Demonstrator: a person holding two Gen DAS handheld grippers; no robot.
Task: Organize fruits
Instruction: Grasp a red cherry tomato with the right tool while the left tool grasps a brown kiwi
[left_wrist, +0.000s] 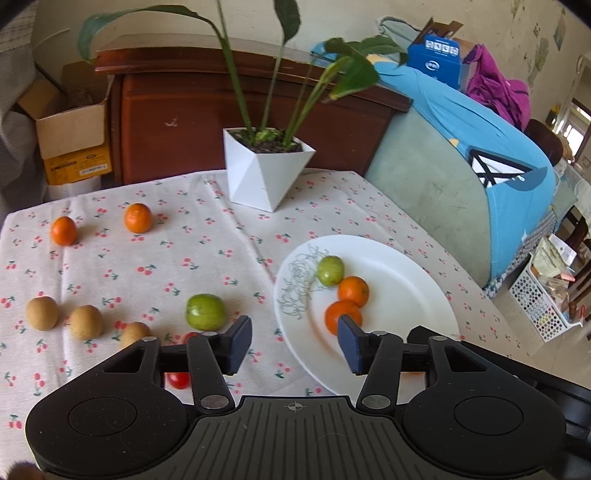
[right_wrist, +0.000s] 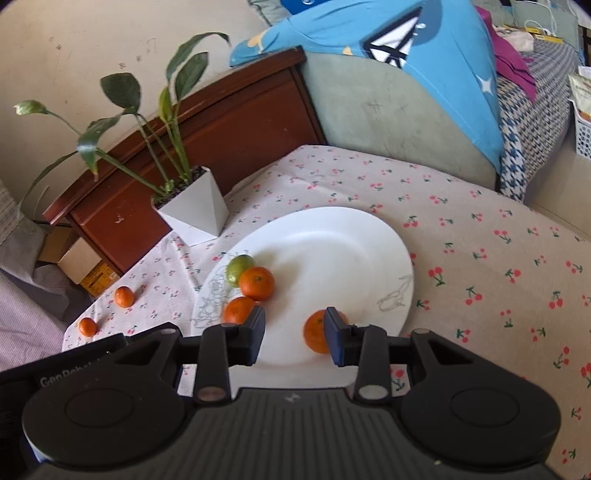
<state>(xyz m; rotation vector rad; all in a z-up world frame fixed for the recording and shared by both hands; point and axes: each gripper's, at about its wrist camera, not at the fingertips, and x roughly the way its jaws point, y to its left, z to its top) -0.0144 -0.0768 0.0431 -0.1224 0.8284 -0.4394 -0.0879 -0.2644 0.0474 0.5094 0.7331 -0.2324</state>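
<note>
A white plate (left_wrist: 406, 280) lies on the cherry-print tablecloth and holds a green fruit (left_wrist: 330, 270) and two tangerines (left_wrist: 353, 291). My left gripper (left_wrist: 293, 345) is open and empty above the plate's near left rim. Two tangerines (left_wrist: 137, 218), three brown fruits (left_wrist: 85, 322), a green fruit (left_wrist: 205, 312) and a red fruit (left_wrist: 180, 378) lie on the cloth to the left. In the right wrist view my right gripper (right_wrist: 294, 340) is open over the plate (right_wrist: 332, 251); a third tangerine (right_wrist: 316, 331) lies on the plate beside its right finger.
A white geometric pot (left_wrist: 264, 170) with a leafy plant stands at the table's back. A wooden cabinet (left_wrist: 229, 110) is behind it, a cushioned seat with a blue cloth (left_wrist: 461, 147) to the right. A cardboard box (left_wrist: 70, 129) sits back left.
</note>
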